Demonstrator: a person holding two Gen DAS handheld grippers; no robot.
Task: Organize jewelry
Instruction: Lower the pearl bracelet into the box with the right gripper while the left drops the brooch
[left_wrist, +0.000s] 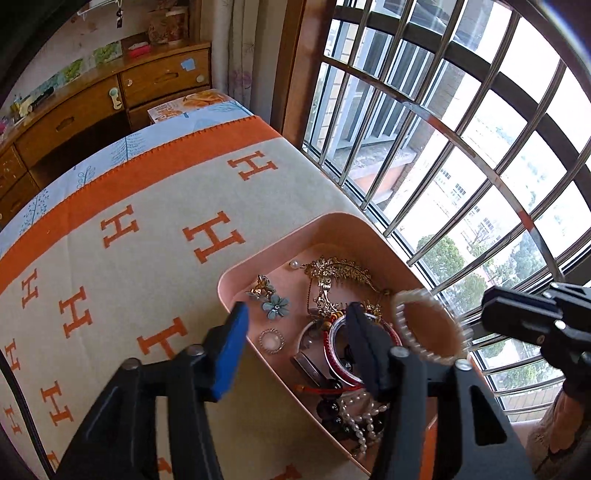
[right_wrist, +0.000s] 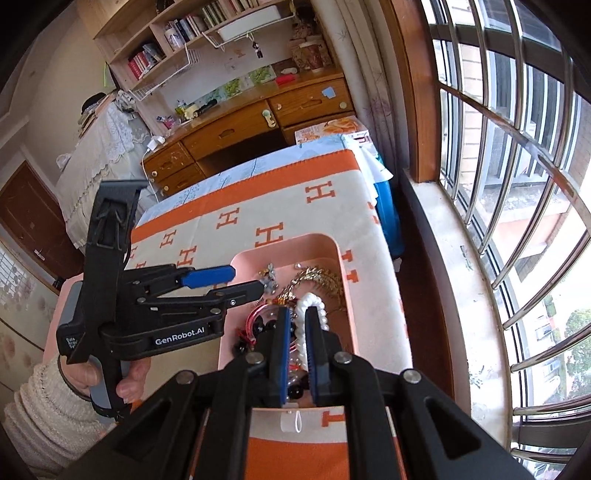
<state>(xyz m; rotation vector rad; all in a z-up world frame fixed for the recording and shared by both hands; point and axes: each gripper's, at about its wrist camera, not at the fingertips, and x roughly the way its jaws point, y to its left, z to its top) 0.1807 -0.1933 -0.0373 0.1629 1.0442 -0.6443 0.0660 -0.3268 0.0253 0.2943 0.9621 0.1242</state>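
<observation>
A table (left_wrist: 110, 266) draped in a cream cloth with orange H letters and an orange border stands beside a barred window (left_wrist: 461, 129). At its window-side corner sits a pink tray (left_wrist: 334, 226), and all the jewelry lies in it or hangs just over it.

The left gripper (left_wrist: 295, 328) hangs over the tray's near-left corner with its fingers well apart and nothing between them; in the right wrist view both of its fingers are bare, the blue pad clear of the dark one. The right gripper (right_wrist: 297, 325) is nearly shut, its pads pinched on a white pearl bracelet (right_wrist: 314, 306), which stands as an open ring just above the tray's contents on the window side.

Inside the tray, a gold leaf-shaped hair ornament (left_wrist: 340, 271) lies at the far end, a red bangle (left_wrist: 343, 354) sits near the middle, and a loose string of pearls (left_wrist: 360, 410) tangles with dark beads (left_wrist: 332, 406) at the near end. Smaller still are a blue flower earring (left_wrist: 275, 305) and a small round ring (left_wrist: 271, 340) near the left wall.

The step in hand looks like lifting the bracelet out of the jumble to set it apart. The next move likely calls for raising it straight up so that it snags no chain, then choosing a bare patch of cloth for it, while the open left gripper picks its next piece.
</observation>
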